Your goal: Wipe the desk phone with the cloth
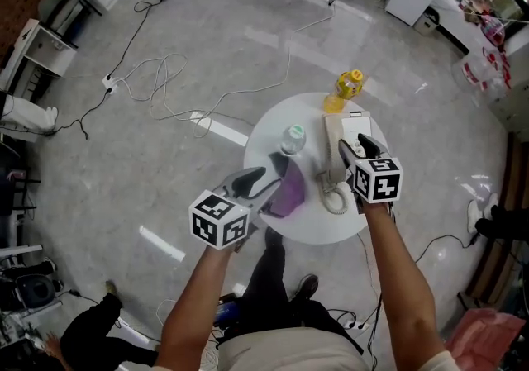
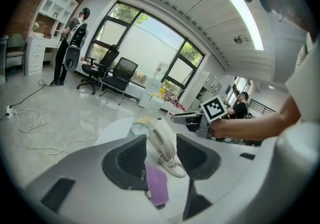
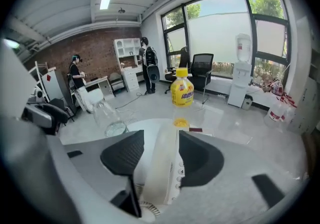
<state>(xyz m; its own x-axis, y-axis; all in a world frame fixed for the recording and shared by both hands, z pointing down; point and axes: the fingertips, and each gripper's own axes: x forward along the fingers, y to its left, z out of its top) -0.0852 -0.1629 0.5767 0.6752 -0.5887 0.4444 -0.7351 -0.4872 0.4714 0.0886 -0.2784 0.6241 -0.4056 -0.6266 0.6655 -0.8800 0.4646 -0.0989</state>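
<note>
The cream desk phone (image 1: pixel 357 126) sits on a round white table (image 1: pixel 273 126), its handset (image 1: pixel 332 142) lying along its left side. My right gripper (image 1: pixel 357 146) straddles the handset (image 3: pixel 162 168). The right pad is against it, a thin gap shows at the left pad, and the keypad shows under the right jaw. A purple cloth (image 1: pixel 289 194) lies at the table's near left. My left gripper (image 1: pixel 269 179) hovers over it with its jaws well apart. In the left gripper view the cloth (image 2: pixel 158 188) shows low beside the left jaw, and the handset (image 2: pixel 162 140) shows through the gap.
A yellow bottle (image 1: pixel 347 87) stands at the table's far edge and a clear plastic bottle (image 1: pixel 292 140) left of the phone. The coiled cord (image 1: pixel 335 196) lies near the front edge. White cables trail over the floor (image 1: pixel 165 80). People stand by office chairs and desks in the background.
</note>
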